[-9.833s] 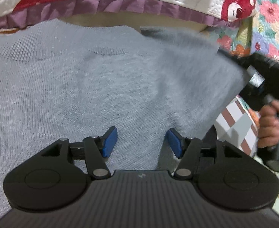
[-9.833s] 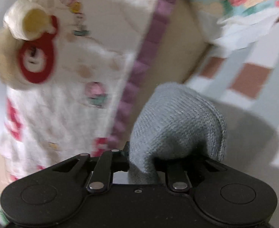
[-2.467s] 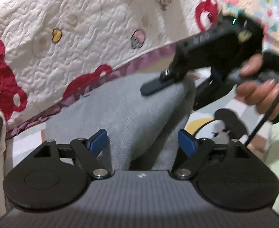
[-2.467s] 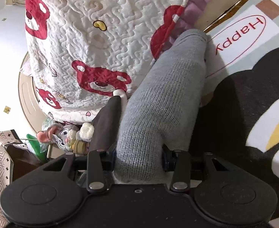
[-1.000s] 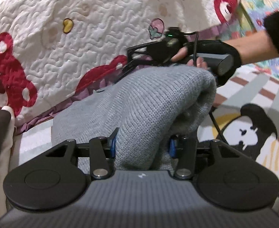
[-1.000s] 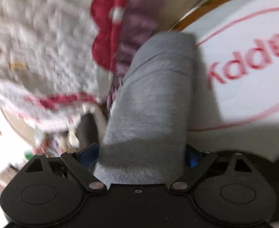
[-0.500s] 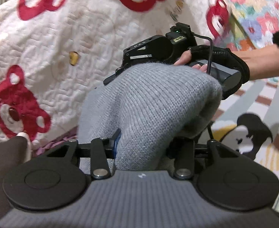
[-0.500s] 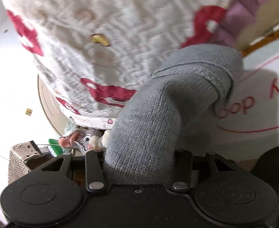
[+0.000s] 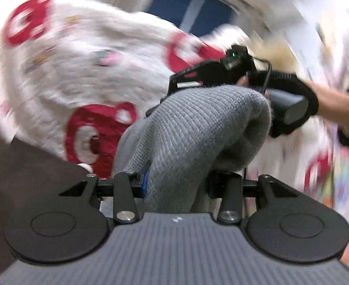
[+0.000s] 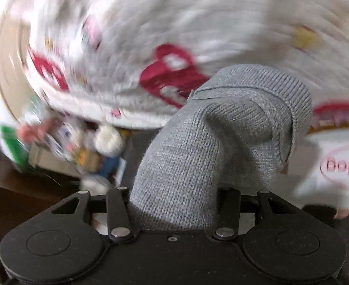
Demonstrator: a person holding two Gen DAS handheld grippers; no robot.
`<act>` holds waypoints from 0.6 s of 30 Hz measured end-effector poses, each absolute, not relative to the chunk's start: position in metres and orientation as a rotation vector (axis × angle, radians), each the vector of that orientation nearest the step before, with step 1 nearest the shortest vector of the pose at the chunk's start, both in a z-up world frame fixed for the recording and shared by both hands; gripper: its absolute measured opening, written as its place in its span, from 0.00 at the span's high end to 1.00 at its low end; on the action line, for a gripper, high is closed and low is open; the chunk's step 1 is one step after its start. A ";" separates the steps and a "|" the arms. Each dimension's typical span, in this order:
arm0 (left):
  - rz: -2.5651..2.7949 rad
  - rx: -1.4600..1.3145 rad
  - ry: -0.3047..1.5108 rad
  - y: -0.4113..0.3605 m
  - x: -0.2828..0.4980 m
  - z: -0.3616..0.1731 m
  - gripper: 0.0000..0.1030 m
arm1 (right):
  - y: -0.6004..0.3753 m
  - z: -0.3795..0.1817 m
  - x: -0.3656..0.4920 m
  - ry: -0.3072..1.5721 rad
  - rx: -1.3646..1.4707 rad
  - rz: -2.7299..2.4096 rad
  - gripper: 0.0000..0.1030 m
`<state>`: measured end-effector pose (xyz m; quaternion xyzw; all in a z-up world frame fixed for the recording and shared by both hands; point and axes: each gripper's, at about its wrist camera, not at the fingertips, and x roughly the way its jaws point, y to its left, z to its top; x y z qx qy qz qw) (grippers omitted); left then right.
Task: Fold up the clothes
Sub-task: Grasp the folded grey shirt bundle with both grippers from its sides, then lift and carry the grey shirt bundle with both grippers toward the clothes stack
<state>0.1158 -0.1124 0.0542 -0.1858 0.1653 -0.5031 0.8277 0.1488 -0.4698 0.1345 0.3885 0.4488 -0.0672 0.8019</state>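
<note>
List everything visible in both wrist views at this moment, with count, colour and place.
sweater: 1, grey, bunched and clamped in both grippers
quilt: 1, white with red bears, behind the sweater
mat: 1, white with red lettering, lower right of the right wrist view
toys: a blurred multicoloured pile, count unclear, left of the right wrist view
left gripper: black, shut on the sweater
right gripper: black, shut on the sweater
hand: 1, black glove, holding the right gripper

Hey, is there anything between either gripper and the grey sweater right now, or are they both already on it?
Nothing stands between them. The left gripper is shut on the grey sweater, and the right gripper is shut on another bunch of it. Where it must be laid is not visible.
</note>
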 end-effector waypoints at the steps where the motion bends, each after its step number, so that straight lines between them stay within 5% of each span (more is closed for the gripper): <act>1: -1.033 -0.454 0.381 -0.101 0.132 0.046 0.59 | -0.452 0.133 0.176 0.998 0.781 -0.152 0.45; 6: -0.702 -0.635 0.487 -0.038 0.188 0.003 0.60 | -0.360 0.084 0.298 1.119 0.583 -0.108 0.36; 11: -0.594 -0.752 0.597 -0.014 0.212 -0.027 0.59 | -0.305 0.024 0.333 1.114 0.490 -0.020 0.32; 18: -0.518 -0.732 0.614 -0.010 0.219 -0.031 0.56 | -0.302 0.062 0.355 1.064 0.458 0.118 0.26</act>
